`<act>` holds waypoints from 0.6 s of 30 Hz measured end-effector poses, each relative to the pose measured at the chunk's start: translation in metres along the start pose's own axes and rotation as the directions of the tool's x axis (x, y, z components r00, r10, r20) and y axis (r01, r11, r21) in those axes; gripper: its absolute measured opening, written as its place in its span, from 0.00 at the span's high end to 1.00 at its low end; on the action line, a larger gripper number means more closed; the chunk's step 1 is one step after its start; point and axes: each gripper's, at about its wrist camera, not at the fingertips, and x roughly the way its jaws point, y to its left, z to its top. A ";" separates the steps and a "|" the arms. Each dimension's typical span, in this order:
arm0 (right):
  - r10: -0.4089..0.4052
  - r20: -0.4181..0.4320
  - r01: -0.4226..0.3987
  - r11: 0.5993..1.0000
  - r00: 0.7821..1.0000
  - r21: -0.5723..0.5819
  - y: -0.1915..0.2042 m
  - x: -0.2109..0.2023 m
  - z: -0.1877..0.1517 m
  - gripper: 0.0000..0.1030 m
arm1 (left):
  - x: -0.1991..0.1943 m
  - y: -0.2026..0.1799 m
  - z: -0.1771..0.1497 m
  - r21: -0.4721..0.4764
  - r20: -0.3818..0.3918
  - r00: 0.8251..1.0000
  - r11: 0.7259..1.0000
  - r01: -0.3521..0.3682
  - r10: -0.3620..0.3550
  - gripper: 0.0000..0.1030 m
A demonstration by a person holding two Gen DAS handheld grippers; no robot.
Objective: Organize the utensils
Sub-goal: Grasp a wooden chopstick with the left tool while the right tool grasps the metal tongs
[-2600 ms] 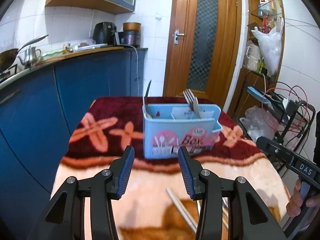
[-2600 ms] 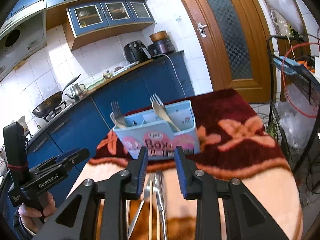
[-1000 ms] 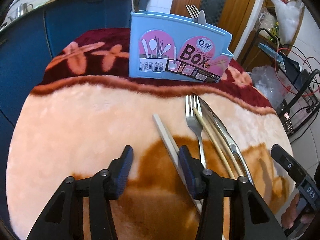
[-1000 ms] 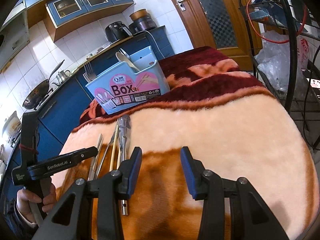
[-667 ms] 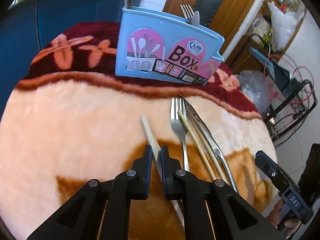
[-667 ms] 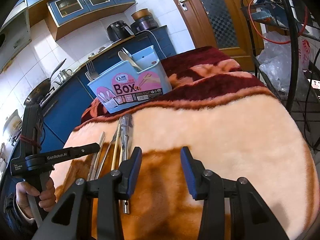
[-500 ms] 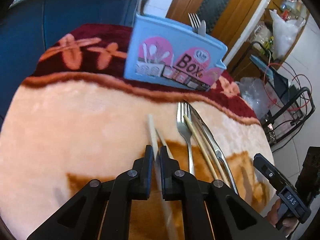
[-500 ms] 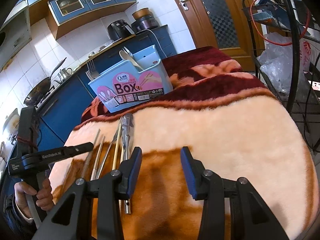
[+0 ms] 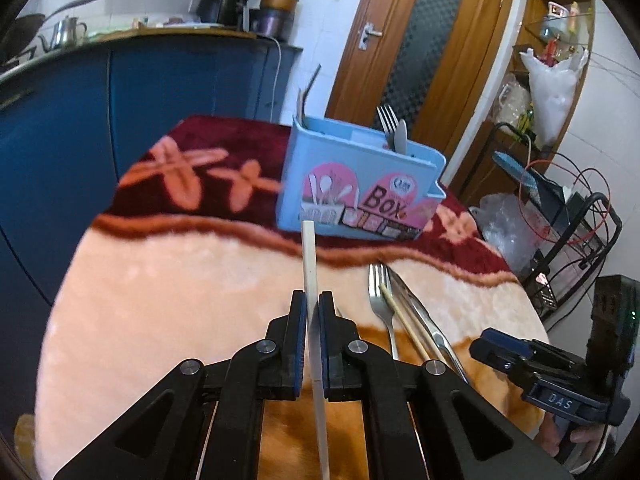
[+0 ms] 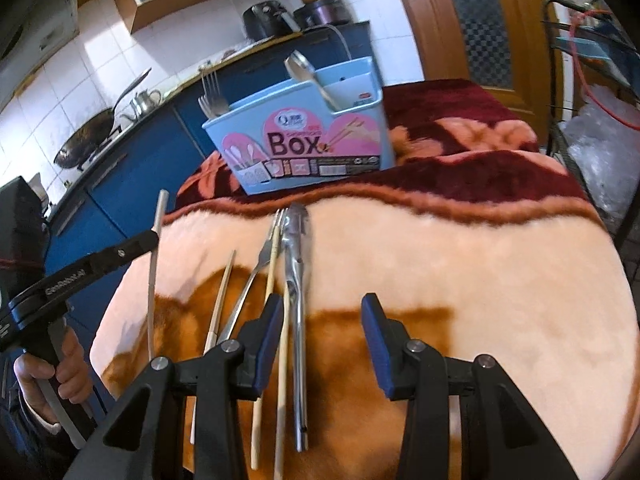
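The blue box [image 9: 360,184] stands on the dark red part of the blanket [image 9: 160,288], with a fork [image 9: 385,120] and a grey handle upright in its right end as the left wrist view shows it, and a dark utensil leaning out of its left end; in the right wrist view a spoon [image 10: 308,76] leans out of one end and forks [image 10: 210,92] stand in the other. The left gripper [image 9: 313,308] is clenched on 1 pale chopstick [image 9: 309,256], which now hangs clear of the blanket with its tip in front of the box face; 0.5 s ago the stick was just coming off the blanket, and 1.0 s ago it lay there between parted jaws. On the blanket remain a fork [image 10: 256,268], tongs [image 10: 296,264] and 3 chopsticks, 1 [image 10: 220,300] left of the fork. The right gripper [image 10: 320,320] hovers over the tongs with jaws spread and nothing between them, as before, now closer to the utensils.
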 end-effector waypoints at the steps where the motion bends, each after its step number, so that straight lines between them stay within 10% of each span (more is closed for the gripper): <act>1: 0.004 -0.008 -0.004 1.000 1.000 -0.004 0.001 0.002 0.002 0.57 | -0.001 0.001 0.001 0.000 0.006 1.000 1.000 0.000 0.000 0.94; 18: 0.082 -0.186 -0.083 0.997 0.979 -0.001 0.014 0.064 0.042 0.59 | -0.005 0.004 0.011 0.008 0.085 0.996 0.999 0.037 -0.038 0.94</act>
